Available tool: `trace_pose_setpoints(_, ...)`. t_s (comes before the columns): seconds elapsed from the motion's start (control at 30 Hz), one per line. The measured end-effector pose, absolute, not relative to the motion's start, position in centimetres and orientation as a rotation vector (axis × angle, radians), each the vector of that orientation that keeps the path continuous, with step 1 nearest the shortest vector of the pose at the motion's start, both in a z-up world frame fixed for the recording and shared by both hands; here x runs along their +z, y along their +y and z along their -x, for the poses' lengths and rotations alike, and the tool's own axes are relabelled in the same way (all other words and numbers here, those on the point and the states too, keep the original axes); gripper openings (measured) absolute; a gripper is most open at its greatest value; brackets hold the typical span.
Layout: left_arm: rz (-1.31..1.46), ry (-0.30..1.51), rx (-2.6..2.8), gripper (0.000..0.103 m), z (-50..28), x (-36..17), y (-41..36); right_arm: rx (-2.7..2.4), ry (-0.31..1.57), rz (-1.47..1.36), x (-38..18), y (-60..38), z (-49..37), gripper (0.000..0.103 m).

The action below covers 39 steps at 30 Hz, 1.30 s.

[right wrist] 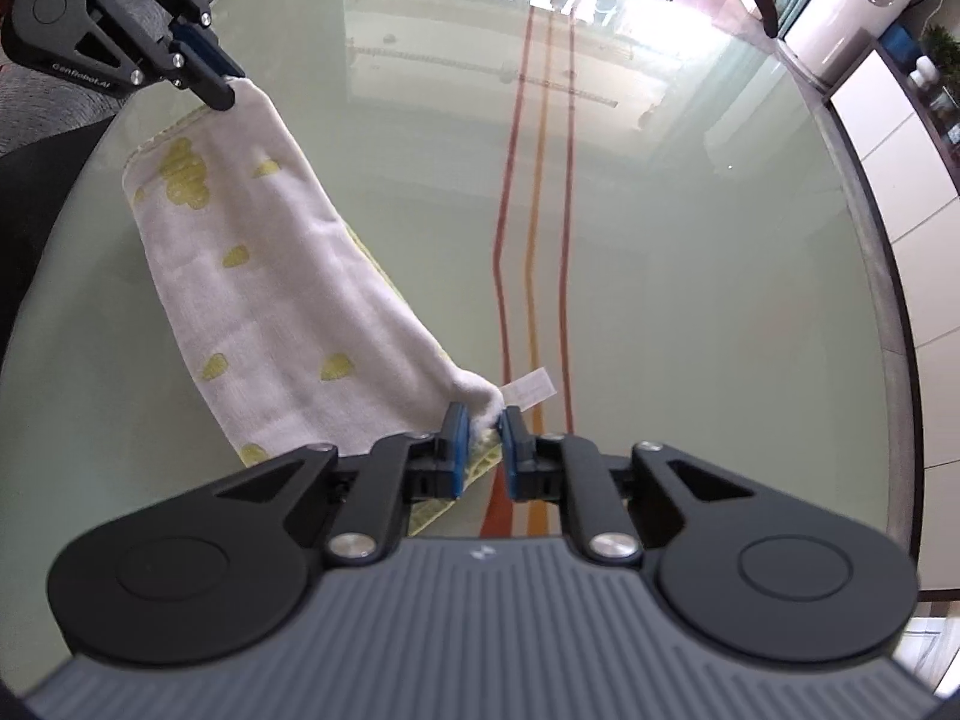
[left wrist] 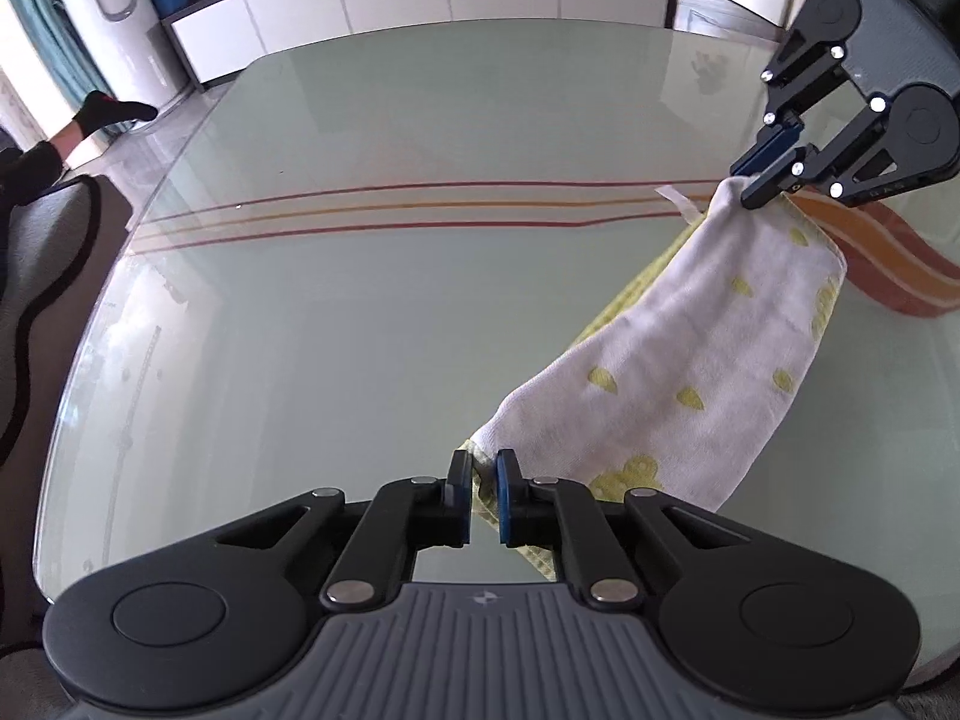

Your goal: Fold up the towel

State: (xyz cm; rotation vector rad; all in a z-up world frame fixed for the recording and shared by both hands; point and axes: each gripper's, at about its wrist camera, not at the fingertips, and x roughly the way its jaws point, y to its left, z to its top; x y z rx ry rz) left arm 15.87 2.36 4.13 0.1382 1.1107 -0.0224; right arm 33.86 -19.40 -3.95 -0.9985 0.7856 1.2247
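Two grippers pinch a soft towel at opposite corners above a glass table.

The towel [left wrist: 678, 360], white with yellow spots, hangs slack between the grippers over the glass table [left wrist: 372, 312]; it looks light, limp and not fragile, so it should drape and crease wherever it is led. The left gripper [left wrist: 483, 483] is pressed together on the near corner, the right gripper [right wrist: 485, 427] on the corner beside the small white label [right wrist: 531, 387]. Corners and hemmed edges seem the surest places to hold; the middle would merely bunch.
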Motion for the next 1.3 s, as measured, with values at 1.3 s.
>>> trace_pose_setpoints(1.3, -0.144, 1.119, -0.103, 0.026, -13.6, 4.4, -1.0, 1.312, 0.642, 1.144, -6.0, -18.5, -24.4, 0.047)
